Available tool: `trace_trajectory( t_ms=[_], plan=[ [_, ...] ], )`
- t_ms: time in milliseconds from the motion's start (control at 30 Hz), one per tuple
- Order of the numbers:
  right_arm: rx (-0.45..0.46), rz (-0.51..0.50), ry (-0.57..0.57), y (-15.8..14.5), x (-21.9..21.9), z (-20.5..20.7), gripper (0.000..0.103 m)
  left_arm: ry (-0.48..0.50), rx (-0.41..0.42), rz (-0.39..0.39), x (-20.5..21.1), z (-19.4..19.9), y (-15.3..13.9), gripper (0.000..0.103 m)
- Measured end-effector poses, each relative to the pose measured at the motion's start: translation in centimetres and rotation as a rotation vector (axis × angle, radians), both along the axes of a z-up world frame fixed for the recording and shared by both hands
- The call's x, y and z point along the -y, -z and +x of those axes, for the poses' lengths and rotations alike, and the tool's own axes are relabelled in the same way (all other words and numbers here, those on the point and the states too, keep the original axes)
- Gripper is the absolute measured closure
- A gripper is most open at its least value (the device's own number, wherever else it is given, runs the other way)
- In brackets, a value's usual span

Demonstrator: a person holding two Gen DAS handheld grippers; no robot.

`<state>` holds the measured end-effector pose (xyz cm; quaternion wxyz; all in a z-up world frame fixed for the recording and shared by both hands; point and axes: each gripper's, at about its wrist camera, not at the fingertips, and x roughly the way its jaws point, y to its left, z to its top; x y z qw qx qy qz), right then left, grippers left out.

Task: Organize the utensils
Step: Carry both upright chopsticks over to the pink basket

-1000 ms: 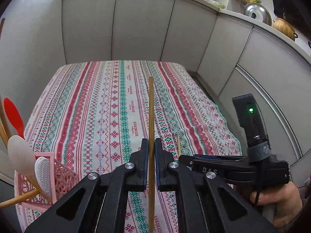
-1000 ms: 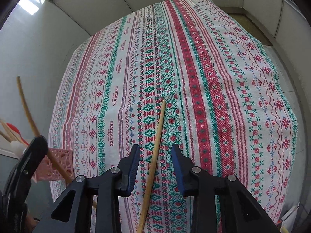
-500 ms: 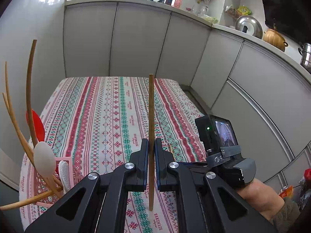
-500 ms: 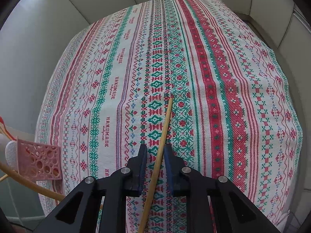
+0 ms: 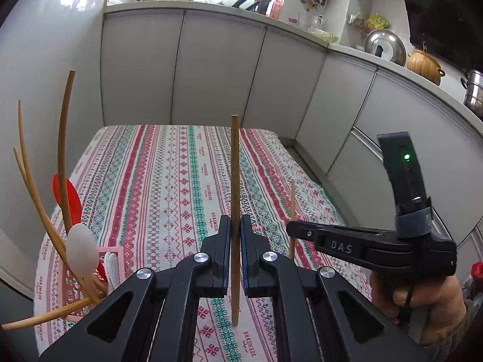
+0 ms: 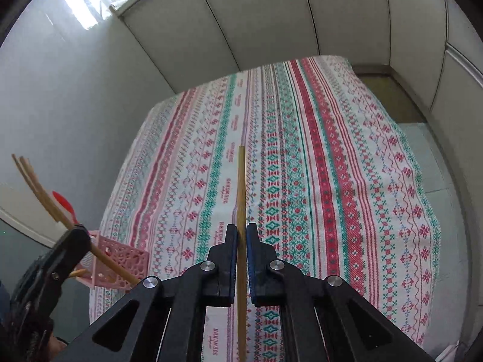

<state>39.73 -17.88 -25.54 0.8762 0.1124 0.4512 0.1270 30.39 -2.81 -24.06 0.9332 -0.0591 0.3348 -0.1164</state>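
Note:
My left gripper (image 5: 235, 226) is shut on a brown wooden chopstick (image 5: 235, 181) that stands nearly upright above the patterned tablecloth (image 5: 169, 187). My right gripper (image 6: 241, 235) is shut on a lighter wooden chopstick (image 6: 241, 187), lifted off the cloth; in the left wrist view the right gripper (image 5: 291, 230) holds that chopstick (image 5: 291, 199) to my right. A pink perforated utensil holder (image 6: 117, 265) stands at the table's near left corner, holding several wooden sticks (image 5: 65, 150), a red spoon (image 5: 68, 196) and white spoons (image 5: 82, 252).
Grey cabinet fronts (image 5: 217, 75) wall the table on the far and right sides. A counter above carries a pot lid (image 5: 385, 46), an orange pot (image 5: 424, 65) and a steel pot (image 5: 474, 93). A hand (image 5: 422, 301) grips the right tool's handle.
My right gripper closed on the light chopstick lying on the cloth and lifted it. My left gripper rose a little with its chopstick, bringing the holder's sticks into view.

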Motion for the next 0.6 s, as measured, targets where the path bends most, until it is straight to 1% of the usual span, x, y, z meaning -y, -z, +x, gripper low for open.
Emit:
trace_trajectory(
  t_ms=[200,400,500,600],
  plan=[
    [0.091,-0.017,-0.008,-2.6,0.0,-1.3,0.097,0.006,0.014,-0.005,-0.2,-0.5,-0.6,0.097],
    [0.185,-0.029,-0.015,-5.4,-0.1,-3.2,0.097,0.015,0.05,-0.018,-0.8,-1.5,-1.9,0.097],
    [0.216,-0.032,-0.009,-6.1,-0.1,-3.5,0.097,0.018,0.069,-0.034,-1.3,-2.1,-2.8,0.097],
    [0.242,-0.026,0.007,-6.6,0.2,-3.7,0.097,0.023,0.107,-0.051,-2.0,-3.2,-4.3,0.097]
  ],
)
